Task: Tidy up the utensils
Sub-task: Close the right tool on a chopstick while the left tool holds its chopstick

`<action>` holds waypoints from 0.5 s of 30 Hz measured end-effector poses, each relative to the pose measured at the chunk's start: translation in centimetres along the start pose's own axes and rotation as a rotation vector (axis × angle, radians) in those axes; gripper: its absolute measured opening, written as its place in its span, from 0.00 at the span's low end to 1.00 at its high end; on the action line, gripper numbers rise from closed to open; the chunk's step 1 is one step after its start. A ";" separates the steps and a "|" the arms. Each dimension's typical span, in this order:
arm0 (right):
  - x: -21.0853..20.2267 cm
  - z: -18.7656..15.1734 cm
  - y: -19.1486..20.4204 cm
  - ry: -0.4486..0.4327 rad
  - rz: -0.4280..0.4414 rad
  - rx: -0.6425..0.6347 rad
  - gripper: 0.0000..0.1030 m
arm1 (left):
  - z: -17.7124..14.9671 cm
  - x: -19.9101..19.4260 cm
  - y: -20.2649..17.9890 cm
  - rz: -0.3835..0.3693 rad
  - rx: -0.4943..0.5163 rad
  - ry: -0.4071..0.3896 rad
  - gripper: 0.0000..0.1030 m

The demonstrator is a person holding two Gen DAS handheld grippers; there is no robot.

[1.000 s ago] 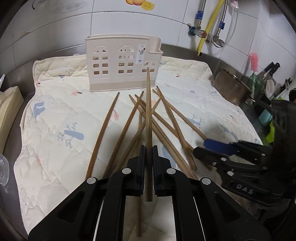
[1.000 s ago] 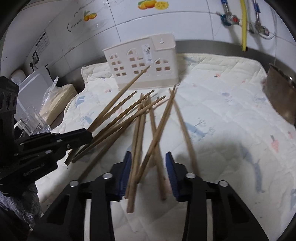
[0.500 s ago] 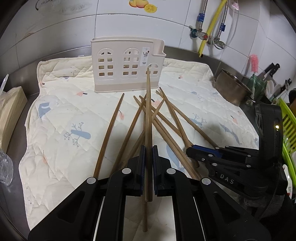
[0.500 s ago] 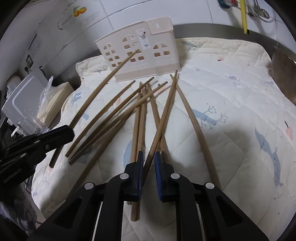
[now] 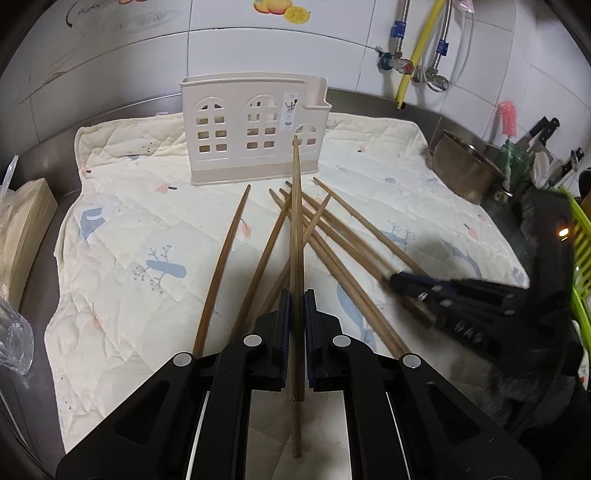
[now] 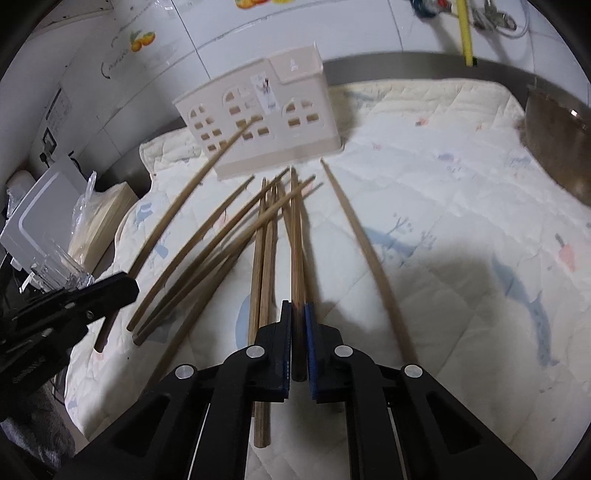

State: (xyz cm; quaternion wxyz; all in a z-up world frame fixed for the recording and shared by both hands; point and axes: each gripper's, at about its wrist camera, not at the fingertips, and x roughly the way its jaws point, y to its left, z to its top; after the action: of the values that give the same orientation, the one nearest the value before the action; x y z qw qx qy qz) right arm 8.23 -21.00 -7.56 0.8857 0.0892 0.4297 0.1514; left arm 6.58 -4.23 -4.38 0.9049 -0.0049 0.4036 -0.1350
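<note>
Each hand-held gripper, left (image 5: 295, 314) and right (image 6: 298, 321), pinches one chopstick (image 5: 296, 229).

White glossy wall tiles (image 5: 229, 55) fill the upper frame, fruit stickers (image 5: 280, 7) at top centre. A steel worktop (image 5: 44, 158) rims the quilted mat (image 5: 122, 236); pipes (image 5: 417, 66) upper right.

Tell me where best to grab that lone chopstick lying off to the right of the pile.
Take the lone chopstick near its thick near end, from straight above, fingers straddling its width: it lies flat on the quilted mat, apart from the pile.
</note>
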 end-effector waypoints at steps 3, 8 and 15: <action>-1.4 0.5 0.2 -0.047 -0.010 -0.019 0.07 | -0.1 0.0 0.4 -0.001 -0.006 0.018 0.06; -3.9 1.7 0.1 -0.137 -0.033 -0.050 0.07 | -0.3 0.0 1.3 0.008 -0.025 0.048 0.06; -6.3 3.8 0.1 -0.217 -0.040 -0.085 0.07 | 0.1 -0.5 1.7 0.033 -0.021 0.036 0.06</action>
State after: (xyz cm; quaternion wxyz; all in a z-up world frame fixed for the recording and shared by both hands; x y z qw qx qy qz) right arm 7.55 -23.21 -0.60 0.9329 0.0591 0.3260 0.1413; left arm 6.77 -2.53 -4.14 0.8994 -0.0052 0.4214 -0.1158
